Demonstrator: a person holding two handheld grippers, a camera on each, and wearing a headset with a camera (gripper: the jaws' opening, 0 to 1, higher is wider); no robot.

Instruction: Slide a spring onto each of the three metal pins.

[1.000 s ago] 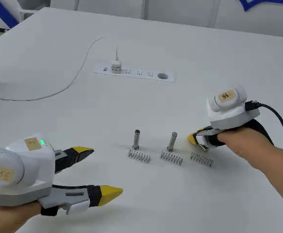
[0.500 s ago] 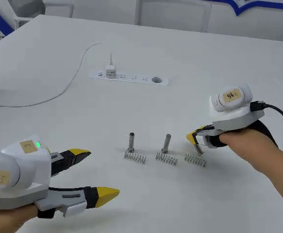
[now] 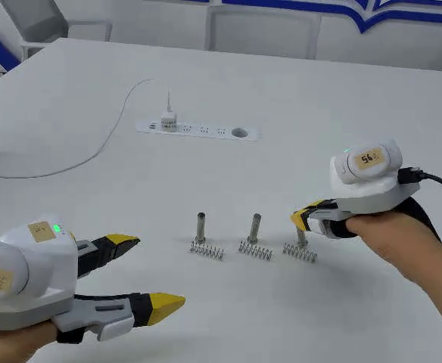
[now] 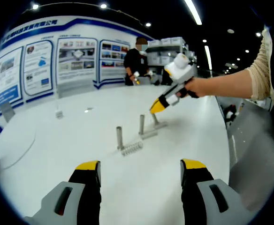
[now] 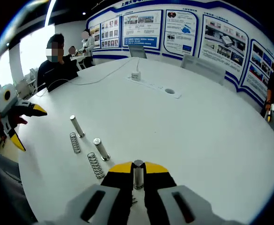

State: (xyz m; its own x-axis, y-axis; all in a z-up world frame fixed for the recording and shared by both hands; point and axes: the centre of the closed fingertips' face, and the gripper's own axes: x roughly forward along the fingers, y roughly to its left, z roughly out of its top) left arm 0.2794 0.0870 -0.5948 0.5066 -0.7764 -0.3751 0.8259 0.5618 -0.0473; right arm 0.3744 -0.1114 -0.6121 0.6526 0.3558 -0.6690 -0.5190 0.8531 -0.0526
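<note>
Right gripper clamped on the rightmost pin (its lower end lost between the jaws); left gripper gaping wide, holding nothing; three springs lying loose.

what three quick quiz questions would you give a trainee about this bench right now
1. True or false: all three springs lie flat on the table, none yet on a pin.
2. The right tool is closed on: A) the right-hand pin; B) a spring; C) the power strip.
3. Fill in: the left tool holds nothing and its jaws stand ____.
Key: 1 true; 2 A; 3 open.
</note>
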